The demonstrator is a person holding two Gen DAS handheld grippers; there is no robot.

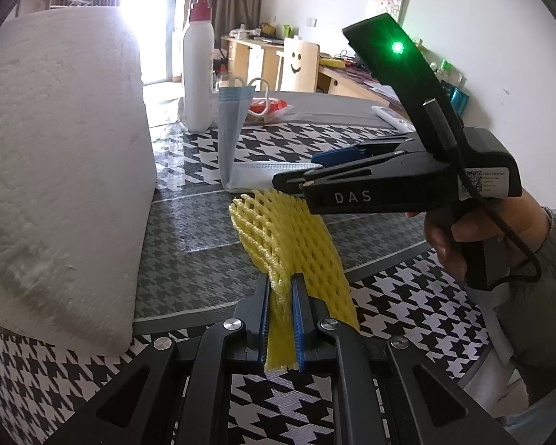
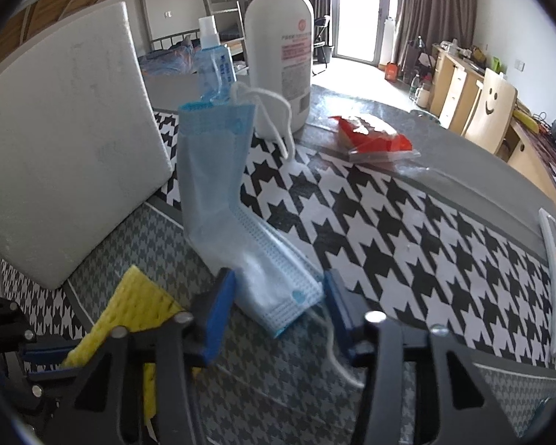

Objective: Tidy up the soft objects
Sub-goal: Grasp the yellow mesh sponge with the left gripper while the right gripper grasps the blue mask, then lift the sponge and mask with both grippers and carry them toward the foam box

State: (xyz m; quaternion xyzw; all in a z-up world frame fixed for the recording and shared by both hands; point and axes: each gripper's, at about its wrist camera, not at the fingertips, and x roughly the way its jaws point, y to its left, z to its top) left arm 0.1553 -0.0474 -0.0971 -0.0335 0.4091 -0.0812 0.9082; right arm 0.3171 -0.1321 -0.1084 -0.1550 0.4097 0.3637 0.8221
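Two grippers are being seen over a table covered with a black-and-white houndstooth cloth (image 2: 370,200), grey-toned panels of which are lying across the lower middle of both frames. In the left wrist view, the left gripper (image 1: 281,296) is being shown at bottom centre, its blue-padded jaws squeezed tight on a yellow foam fruit net (image 1: 289,237) that is arching upward toward the frame's middle. At the right of that view, the right gripper (image 1: 317,168) is being held in a hand (image 1: 459,237). In the right wrist view, its jaws are standing partly apart on either side of the near end of a pale blue folded face mask (image 2: 241,230); the pads are not pressing it. A white foam block (image 1: 59,155) is filling the left of both frames. A white pump bottle with a red top (image 2: 280,48) is standing at top centre, a red-and-clear packet (image 2: 374,139) right of it. Wooden cabinets (image 2: 459,92), curtains and a bright doorway are being seen behind, at upper right.
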